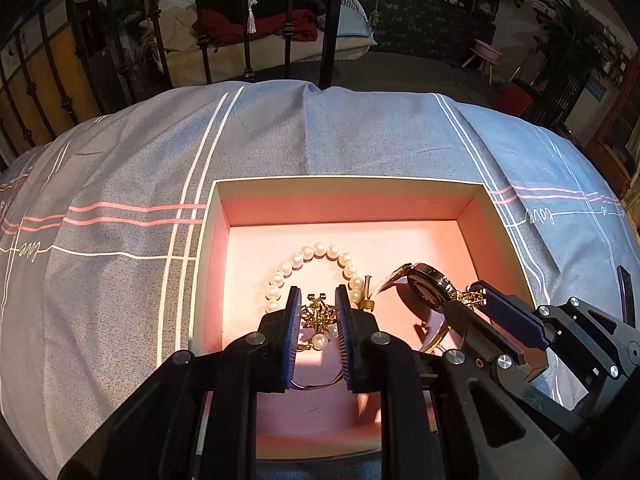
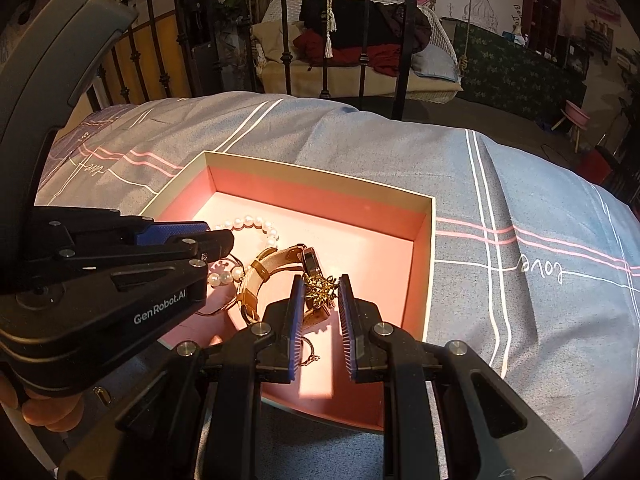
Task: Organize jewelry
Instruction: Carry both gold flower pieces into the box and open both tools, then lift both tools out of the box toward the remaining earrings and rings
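Observation:
A shallow box with a pink inside (image 1: 344, 210) (image 2: 424, 232) lies on the bed. In it are a pearl bracelet (image 1: 316, 252) (image 2: 248, 223), a watch with a tan strap (image 1: 428, 288) (image 2: 272, 268), and gold leaf-shaped pieces. My left gripper (image 1: 318, 312) is open over the box, with a gold piece with pearls (image 1: 318, 314) between its fingers, untouched. My right gripper (image 2: 320, 294) is open too, a gold leaf piece (image 2: 320, 290) between its fingertips, beside the watch. Each gripper shows in the other view: the right one (image 1: 466, 300), the left one (image 2: 224, 236).
The grey-blue bedspread (image 1: 360, 140) (image 2: 520, 200) with white and pink stripes surrounds the box. A black iron bed rail (image 1: 332, 24) (image 2: 404, 40) stands beyond it. Behind are a hanging wicker seat with clothes (image 1: 260, 20) and a pink stool (image 1: 486, 50).

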Demonstrator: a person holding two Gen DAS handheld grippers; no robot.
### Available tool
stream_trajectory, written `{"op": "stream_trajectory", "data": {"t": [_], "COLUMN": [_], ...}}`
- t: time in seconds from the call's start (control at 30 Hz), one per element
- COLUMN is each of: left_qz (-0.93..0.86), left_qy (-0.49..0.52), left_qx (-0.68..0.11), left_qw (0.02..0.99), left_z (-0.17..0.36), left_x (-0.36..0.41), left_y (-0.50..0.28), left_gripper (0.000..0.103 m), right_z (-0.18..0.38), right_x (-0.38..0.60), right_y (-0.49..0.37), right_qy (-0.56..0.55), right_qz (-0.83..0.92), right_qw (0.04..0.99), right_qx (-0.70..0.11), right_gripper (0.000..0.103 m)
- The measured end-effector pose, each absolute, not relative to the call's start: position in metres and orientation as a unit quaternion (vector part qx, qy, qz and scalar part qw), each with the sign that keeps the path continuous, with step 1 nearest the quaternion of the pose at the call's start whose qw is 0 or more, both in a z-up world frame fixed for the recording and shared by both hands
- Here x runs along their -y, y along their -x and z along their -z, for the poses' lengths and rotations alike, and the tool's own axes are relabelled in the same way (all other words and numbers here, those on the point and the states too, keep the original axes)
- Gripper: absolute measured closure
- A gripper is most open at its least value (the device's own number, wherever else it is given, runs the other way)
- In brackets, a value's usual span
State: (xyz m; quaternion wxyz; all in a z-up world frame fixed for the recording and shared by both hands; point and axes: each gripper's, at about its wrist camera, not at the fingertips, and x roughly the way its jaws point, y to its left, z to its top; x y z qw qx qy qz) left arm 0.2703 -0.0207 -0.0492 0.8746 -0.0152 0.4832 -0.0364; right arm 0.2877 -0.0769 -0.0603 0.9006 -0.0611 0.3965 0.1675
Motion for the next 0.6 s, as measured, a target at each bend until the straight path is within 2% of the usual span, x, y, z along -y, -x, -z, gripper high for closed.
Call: {"op": "stream_trajectory", "data": {"t": [0.07,0.13,0.2,0.27,0.3,0.33,0.4,0.5,0.6], "left_qz": [0.037,0.036,0.038,0.037,0.037,0.038,0.037,0.047,0.055], "left_qy": [0.013,0.012,0.011,0.011,0.012,0.013,0.018,0.029,0.034], "left_qx": [-0.482,-0.478,-0.472,-0.466,-0.461,-0.456,-0.448,-0.438,-0.426], "left_qw": [0.876,0.878,0.881,0.884,0.887,0.889,0.893,0.897,0.903], "left_z": [0.048,0.046,0.042,0.037,0.034,0.031,0.023,0.014,0.011], "left_x": [0.021,0.022,0.021,0.020,0.019,0.017,0.012,0.004,-0.005], "left_y": [-0.269,-0.268,-0.265,-0.262,-0.259,-0.256,-0.248,-0.226,-0.192], "left_gripper": [0.084,0.072,0.065,0.058,0.053,0.050,0.044,0.040,0.038], "right_z": [0.059,0.059,0.057,0.055,0.053,0.050,0.045,0.040,0.042], "right_x": [0.075,0.075,0.075,0.077,0.078,0.079,0.082,0.088,0.094], "right_y": [-0.286,-0.284,-0.282,-0.279,-0.276,-0.273,-0.263,-0.241,-0.208], "right_qy": [0.065,0.067,0.069,0.068,0.067,0.066,0.062,0.053,0.042], "right_qz": [-0.167,-0.167,-0.164,-0.162,-0.158,-0.154,-0.151,-0.152,-0.163], "right_qw": [0.901,0.901,0.902,0.904,0.907,0.910,0.915,0.920,0.920], "right_qx": [-0.395,-0.394,-0.392,-0.389,-0.384,-0.378,-0.368,-0.358,-0.354], "right_gripper": [0.085,0.085,0.083,0.072,0.058,0.048,0.044,0.031,0.031]}}
